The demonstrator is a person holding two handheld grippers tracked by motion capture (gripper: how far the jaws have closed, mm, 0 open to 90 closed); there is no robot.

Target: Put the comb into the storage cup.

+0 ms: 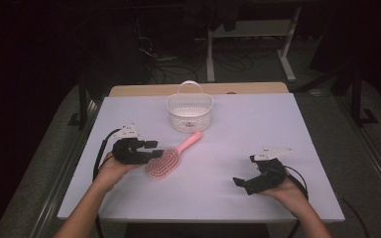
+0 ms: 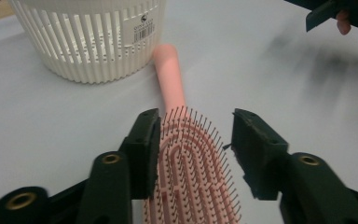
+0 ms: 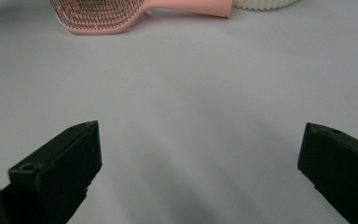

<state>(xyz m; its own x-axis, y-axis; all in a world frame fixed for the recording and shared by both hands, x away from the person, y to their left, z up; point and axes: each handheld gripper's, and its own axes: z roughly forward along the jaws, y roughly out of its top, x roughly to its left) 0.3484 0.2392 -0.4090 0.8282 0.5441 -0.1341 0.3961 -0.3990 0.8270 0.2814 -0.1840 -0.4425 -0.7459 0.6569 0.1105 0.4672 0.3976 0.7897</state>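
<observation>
High view: white basket beside pink hairbrush, nothing visible inside.

A dim lab or test room: a white-topped bench stands on grey floor, loose cables trail across the floor behind it, and the white legs of a metal frame stand beyond.

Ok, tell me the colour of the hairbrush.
Pink, handle and head alike; the hairbrush shows best in the left gripper view.
</observation>
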